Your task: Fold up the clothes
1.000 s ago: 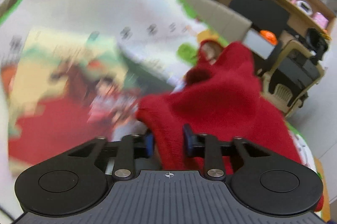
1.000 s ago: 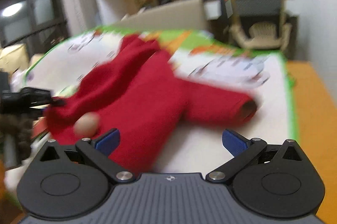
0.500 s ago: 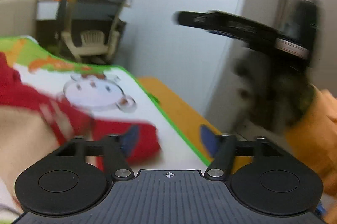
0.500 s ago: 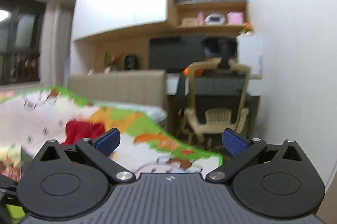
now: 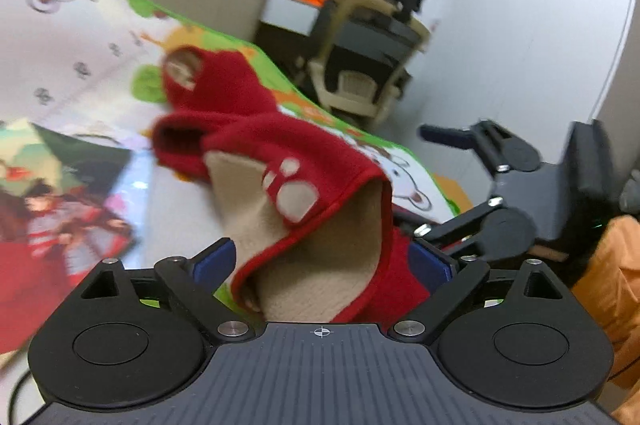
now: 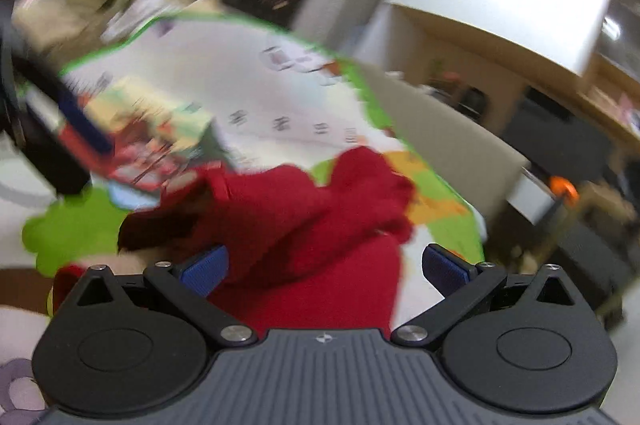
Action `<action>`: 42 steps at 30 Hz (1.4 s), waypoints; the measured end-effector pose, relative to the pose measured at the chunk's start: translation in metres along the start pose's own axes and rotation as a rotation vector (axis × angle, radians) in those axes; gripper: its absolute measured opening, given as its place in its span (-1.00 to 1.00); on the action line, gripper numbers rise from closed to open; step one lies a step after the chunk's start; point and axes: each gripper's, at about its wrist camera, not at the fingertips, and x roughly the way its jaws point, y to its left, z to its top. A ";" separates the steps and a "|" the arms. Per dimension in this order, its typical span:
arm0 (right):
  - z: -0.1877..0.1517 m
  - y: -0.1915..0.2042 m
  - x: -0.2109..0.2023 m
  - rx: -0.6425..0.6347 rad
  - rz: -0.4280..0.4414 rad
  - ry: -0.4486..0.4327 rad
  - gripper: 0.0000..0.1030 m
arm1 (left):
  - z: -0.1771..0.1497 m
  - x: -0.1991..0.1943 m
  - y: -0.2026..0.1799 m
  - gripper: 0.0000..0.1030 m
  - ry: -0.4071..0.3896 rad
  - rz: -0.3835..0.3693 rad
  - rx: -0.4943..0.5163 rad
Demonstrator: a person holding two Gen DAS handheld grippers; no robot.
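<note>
Left tool (image 5: 320,261) gapes wide, the red fleece garment with tan lining (image 5: 304,185) bunched between its jaws, unclamped, on the green-edged cartoon play mat (image 5: 80,57). Right tool (image 6: 324,271) equally wide over the red cloth. Closing here could catch several layers. Blur hides sleeves and hem; actual contact unclear.

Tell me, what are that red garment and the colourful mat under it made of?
The red garment looks like soft fleece: a matte, fuzzy nap, a beige lining and thick rounded folds. The mat seems to be smooth printed foam or vinyl, going by its flat cartoon pictures and faint sheen, though blur leaves that open.
</note>
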 end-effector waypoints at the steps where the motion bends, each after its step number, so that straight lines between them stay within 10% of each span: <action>1: 0.008 0.009 0.012 -0.048 -0.004 0.038 1.00 | 0.001 -0.012 0.004 0.90 -0.018 0.030 0.009; 11: 0.096 0.033 -0.036 -0.156 0.014 -0.067 1.00 | -0.009 -0.097 0.075 0.97 -0.181 0.316 -0.075; 19: 0.113 0.176 0.017 -0.427 0.195 0.012 1.00 | -0.022 -0.120 0.117 0.98 -0.310 0.410 -0.347; 24: 0.102 0.223 0.084 -0.686 0.059 0.103 1.00 | -0.039 -0.147 0.136 0.99 -0.333 0.475 -0.406; 28: 0.106 0.189 0.125 -0.887 -0.225 0.018 1.00 | -0.043 -0.142 0.139 1.00 -0.306 0.465 -0.409; 35: 0.238 0.005 0.134 -0.715 -0.864 -0.133 0.99 | -0.015 -0.096 0.105 1.00 -0.268 0.340 -0.310; 39: 0.286 -0.075 0.081 -0.458 -0.995 -0.164 0.99 | 0.004 -0.080 0.074 1.00 -0.285 0.274 -0.223; 42: 0.246 -0.099 0.042 -0.364 -0.969 -0.119 0.99 | 0.001 -0.080 0.068 1.00 -0.297 0.251 -0.184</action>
